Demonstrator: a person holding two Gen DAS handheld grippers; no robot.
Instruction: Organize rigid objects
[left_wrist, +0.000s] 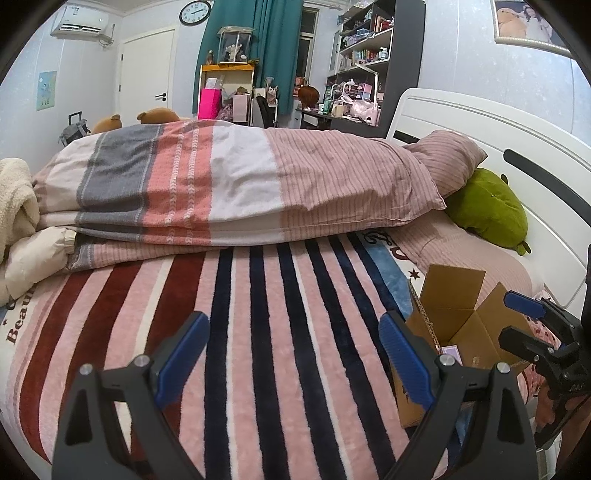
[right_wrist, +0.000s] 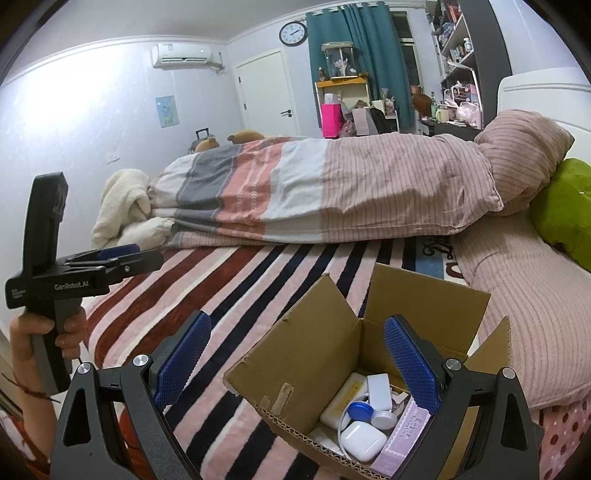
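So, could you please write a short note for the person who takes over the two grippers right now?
Left gripper: open, empty, over the striped blanket.
Right gripper: open, empty, above the cardboard box.
The box stands open on the bed; inside are a white earbud case, a blue-lidded lens case, a lilac box and other small white items.
Done: these items are in the box.
Left: no loose item shows on the blanket; check outside the views, maybe close the flaps.

"GenRobot.AI" marks the left gripper (right_wrist: 110, 254); "Enjoy" on the purple box (right_wrist: 402, 439) in the carton
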